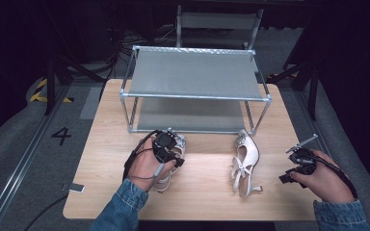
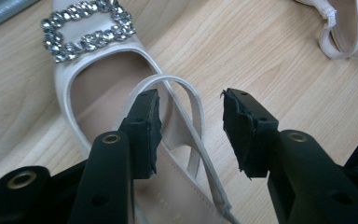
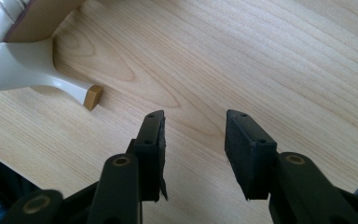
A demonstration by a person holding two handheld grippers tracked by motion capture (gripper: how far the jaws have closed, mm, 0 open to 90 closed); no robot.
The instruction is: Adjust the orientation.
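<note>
At lower centre-left of the high view, the left gripper is held released over 1 shoe, its strap between the fingers; the right gripper, also released, is well apart.

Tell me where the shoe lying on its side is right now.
In the high view, the tipped shoe lies right of centre on the table, in front of the rack, between the two grippers and nearer the right gripper.

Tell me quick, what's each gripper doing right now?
Left gripper: open, jaws astride the left shoe's strap.
Right gripper: open, holding nothing, over the table.
</note>
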